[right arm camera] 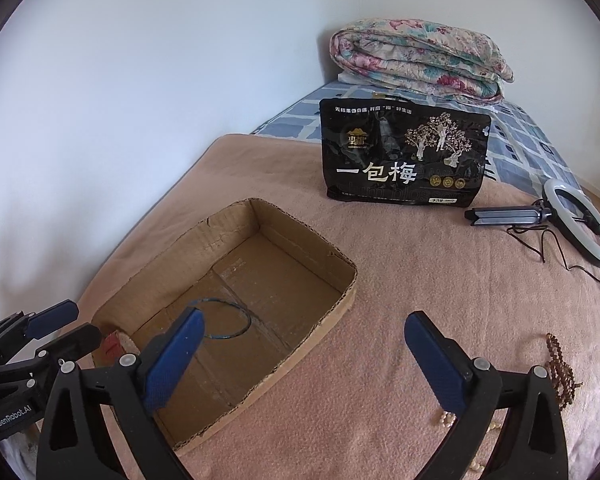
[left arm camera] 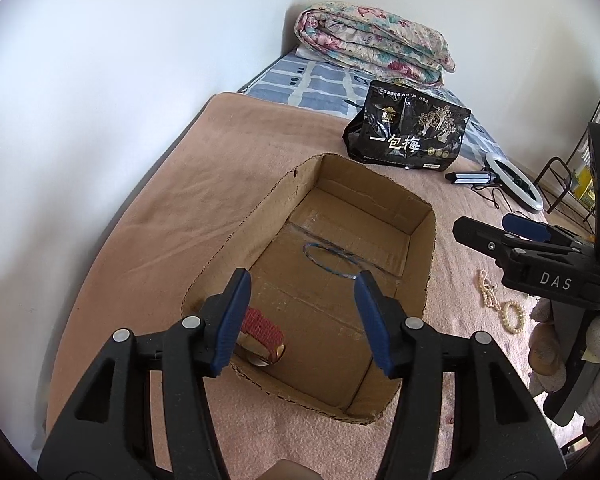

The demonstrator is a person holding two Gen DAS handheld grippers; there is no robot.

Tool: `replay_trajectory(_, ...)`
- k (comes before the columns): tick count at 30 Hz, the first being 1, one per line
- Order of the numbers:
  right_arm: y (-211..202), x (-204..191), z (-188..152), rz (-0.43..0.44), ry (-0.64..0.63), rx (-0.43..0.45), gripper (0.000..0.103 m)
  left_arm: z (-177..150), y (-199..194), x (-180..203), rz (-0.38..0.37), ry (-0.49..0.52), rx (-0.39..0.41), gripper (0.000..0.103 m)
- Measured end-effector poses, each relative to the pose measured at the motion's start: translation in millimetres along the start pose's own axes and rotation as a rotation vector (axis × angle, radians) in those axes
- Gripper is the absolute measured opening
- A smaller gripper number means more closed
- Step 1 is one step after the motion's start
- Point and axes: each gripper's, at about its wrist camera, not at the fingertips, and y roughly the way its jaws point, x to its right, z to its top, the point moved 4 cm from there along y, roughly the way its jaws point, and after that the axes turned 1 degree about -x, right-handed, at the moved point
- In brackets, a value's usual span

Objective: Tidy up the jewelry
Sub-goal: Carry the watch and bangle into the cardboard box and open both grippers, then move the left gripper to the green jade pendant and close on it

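The pearl strand (left arm camera: 490, 290) is lying on the bed just right of the cardboard box (left arm camera: 236, 236), practically under the right hand-held gripper (right arm camera: 304, 360), so that one's sitting nearer. Both it and the left hand-held gripper (left arm camera: 300, 320) are hanging open and empty.

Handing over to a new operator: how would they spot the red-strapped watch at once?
Find the open cardboard box on the pink blanket. The watch lies in its near corner, by the left claw. Its red woven strap sets it apart from the thin blue bangle mid-box.
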Motion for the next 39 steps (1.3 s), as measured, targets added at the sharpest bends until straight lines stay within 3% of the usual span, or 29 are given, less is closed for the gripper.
replay_trajectory(9,-32,33,-9,-0.054,0.011,0.027,0.101,0,-18,21,-0.04,0.025,0.064,0.055)
replay_trajectory(18,-70,91,-27,-0.113,0.076,0.051,0.101,-7,-28,62,-0.096,0.101,0.064,0.055)
replay_trajectory(28,-108,167,-59,-0.182,0.195,0.083,0.101,-19,-26,105,-0.159,0.169,0.027,0.055)
replay_trajectory(39,-112,220,-90,-0.22,0.274,0.057,0.101,-42,-14,150,-0.224,0.259,-0.029,0.055)
